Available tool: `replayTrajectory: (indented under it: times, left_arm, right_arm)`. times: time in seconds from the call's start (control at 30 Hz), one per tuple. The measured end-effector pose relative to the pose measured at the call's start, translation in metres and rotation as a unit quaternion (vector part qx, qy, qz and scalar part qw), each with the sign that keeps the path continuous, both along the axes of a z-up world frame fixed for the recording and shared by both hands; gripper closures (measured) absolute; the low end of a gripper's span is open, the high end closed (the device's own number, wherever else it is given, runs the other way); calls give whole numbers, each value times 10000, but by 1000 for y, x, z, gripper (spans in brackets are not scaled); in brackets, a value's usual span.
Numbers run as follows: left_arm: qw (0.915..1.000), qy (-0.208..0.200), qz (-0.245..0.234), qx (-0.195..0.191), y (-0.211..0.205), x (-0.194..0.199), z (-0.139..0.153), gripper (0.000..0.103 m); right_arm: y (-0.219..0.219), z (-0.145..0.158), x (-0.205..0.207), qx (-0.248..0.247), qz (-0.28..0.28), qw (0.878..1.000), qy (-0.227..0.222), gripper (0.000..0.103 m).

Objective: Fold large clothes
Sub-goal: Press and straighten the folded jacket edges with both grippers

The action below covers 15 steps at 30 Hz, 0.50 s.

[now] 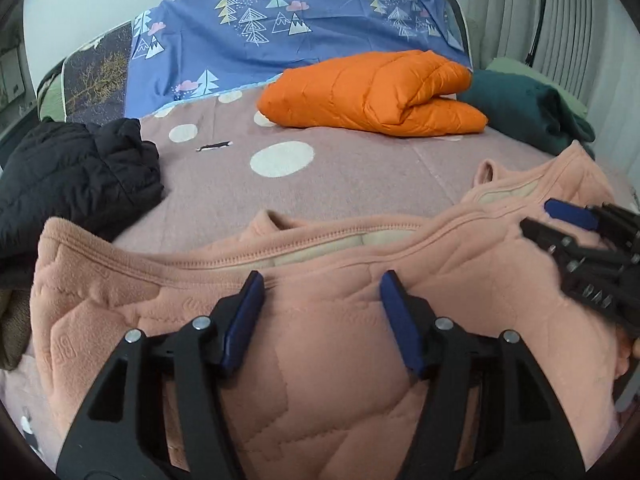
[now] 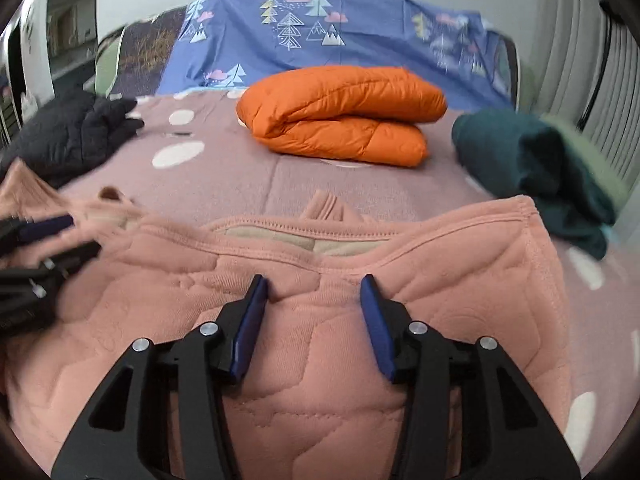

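Note:
A pink quilted fleece garment (image 1: 328,360) lies across the near part of the bed, its beige-lined hem edge facing away; it also fills the right wrist view (image 2: 320,340). My left gripper (image 1: 322,280) is open, its blue pads just over the fleece near that edge, nothing between them. My right gripper (image 2: 314,282) is open in the same way over the garment's right half. Each gripper shows at the edge of the other's view, the right one (image 1: 568,220) and the left one (image 2: 52,236).
A folded orange puffer jacket (image 1: 372,92) lies at the back of the pink dotted bedspread (image 1: 320,176). A black jacket (image 1: 76,176) is bunched at left, a dark green garment (image 1: 528,108) at right. A blue tree-print sheet (image 1: 280,28) covers the headboard.

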State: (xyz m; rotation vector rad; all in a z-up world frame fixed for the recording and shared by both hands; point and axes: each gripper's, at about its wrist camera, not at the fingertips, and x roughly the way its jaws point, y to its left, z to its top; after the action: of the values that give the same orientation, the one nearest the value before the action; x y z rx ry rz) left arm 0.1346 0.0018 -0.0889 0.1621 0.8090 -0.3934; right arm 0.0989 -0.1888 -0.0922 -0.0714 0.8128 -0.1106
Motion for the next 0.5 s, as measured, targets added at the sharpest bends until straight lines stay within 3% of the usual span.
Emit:
replayTrajectory:
  times: [0.17,0.23,0.33,0.43,0.5]
  left_arm:
    - [9987,-124,121,-475,15,-14,30,41]
    - [9975,-346,125,-609,28,-24,49,41]
    - [9958,-563,281,-670,44,-29,62,41]
    - [9970,-308,618,-344,51,-13,42,41]
    - [9970,-18,760,154,48,5,9,38]
  right_arm:
    - [-8,29,-20,716,-192,9971,-158,55]
    - [1,42,-26,1058,18,9939,-298,55]
    - [25,56,-26,1064,387,9919,-568,55]
    - [39,39,-12,1091,405,9923,-430,55]
    - [40,-9,12,1038,265,9941,197,55]
